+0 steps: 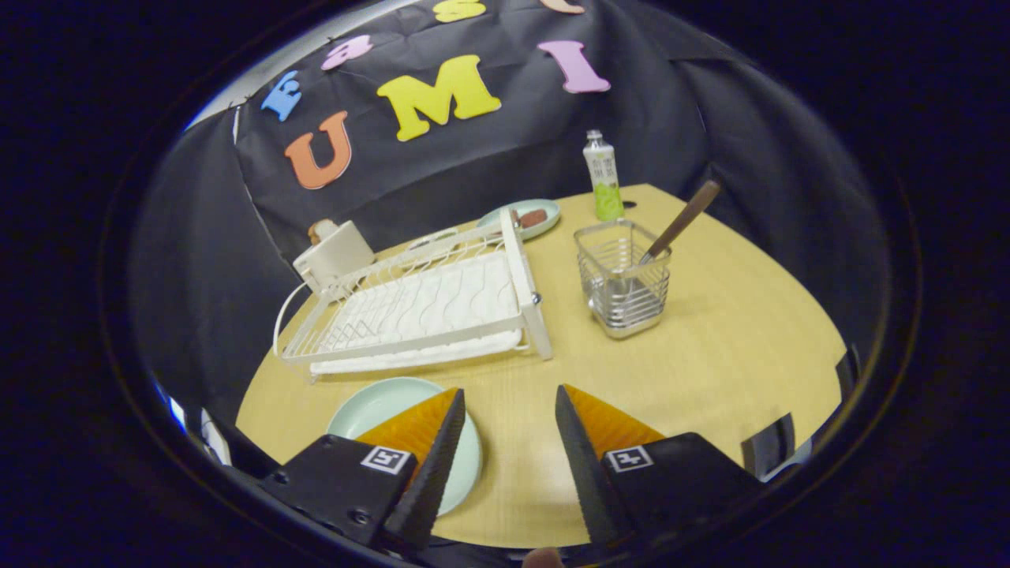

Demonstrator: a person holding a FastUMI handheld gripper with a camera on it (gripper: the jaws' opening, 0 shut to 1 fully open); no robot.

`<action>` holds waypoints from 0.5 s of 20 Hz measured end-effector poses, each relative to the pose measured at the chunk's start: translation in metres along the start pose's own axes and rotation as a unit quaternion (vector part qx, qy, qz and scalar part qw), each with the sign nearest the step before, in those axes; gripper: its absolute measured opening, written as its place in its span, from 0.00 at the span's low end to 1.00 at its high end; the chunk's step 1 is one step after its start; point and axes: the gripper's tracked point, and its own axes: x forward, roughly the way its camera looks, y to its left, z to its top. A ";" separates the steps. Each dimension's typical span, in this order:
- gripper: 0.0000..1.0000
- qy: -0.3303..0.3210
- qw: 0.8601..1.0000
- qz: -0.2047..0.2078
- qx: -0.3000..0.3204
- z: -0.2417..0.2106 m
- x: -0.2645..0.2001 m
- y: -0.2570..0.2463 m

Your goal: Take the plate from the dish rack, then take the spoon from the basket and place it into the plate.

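My claw (509, 406) spread wide, gripping nothing. Plate (379, 402) flat on table (710, 347), under my left finger, just before dish rack (426, 304). Spoon (680, 221) leaning in basket (623, 280), well ahead.

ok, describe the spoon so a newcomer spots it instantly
Start at the white dish rack on the wooden table. Beside it, beyond the open gripper, stands a wire basket. The spoon leans out of it, brown handle up, the basket's lone utensil.

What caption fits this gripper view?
Open gripper above the table, plate under one finger, empty dish rack and spoon in basket beyond.
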 end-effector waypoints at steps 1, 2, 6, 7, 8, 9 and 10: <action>0.84 -0.027 0.999 -0.011 -0.012 0.008 -0.008 -0.009; 0.93 -0.054 0.998 -0.024 -0.021 0.015 -0.015 -0.019; 1.00 -0.155 0.983 -0.081 -0.063 0.044 -0.036 -0.056; 1.00 -0.177 0.978 -0.090 -0.070 0.050 -0.039 -0.062; 1.00 -0.191 0.974 -0.096 -0.073 0.053 -0.039 -0.067; 1.00 -0.202 0.971 -0.098 -0.075 0.057 -0.038 -0.071; 1.00 -0.211 0.970 -0.100 -0.072 0.061 -0.035 -0.076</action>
